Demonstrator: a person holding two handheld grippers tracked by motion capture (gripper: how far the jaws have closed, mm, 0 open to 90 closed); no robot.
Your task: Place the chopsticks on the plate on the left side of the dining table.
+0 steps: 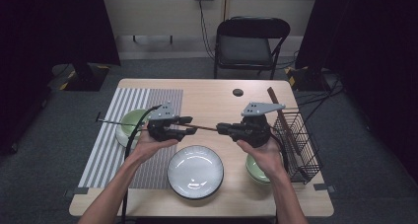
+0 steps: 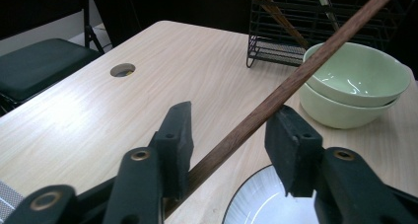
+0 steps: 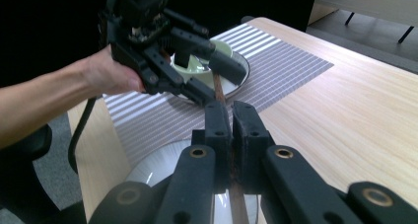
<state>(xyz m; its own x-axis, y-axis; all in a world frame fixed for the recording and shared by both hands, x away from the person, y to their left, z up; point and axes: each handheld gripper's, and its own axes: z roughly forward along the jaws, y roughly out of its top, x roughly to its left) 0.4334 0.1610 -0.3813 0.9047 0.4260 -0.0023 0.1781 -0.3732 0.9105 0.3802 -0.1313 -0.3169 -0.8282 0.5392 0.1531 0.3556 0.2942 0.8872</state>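
Note:
A brown wooden chopstick (image 1: 204, 128) hangs level over the table between my two grippers. My right gripper (image 1: 220, 129) is shut on one end of it, and in the right gripper view the pads (image 3: 217, 120) squeeze the stick (image 3: 218, 88). My left gripper (image 1: 190, 125) faces it from the left. In the left gripper view the chopstick (image 2: 296, 81) runs slantwise between the jaws of the left gripper (image 2: 231, 135). They stand apart with a gap on either side. The right gripper view also has the left gripper (image 3: 219, 83) around the stick's far end.
A white plate (image 1: 195, 172) lies below the grippers near the front edge. Two stacked green bowls (image 1: 256, 167) sit to its right, beside a black wire basket (image 1: 296, 140) holding chopsticks. Another green bowl (image 1: 129, 121) rests on a striped placemat (image 1: 123, 150) at the left. A chair (image 1: 249, 44) stands behind the table.

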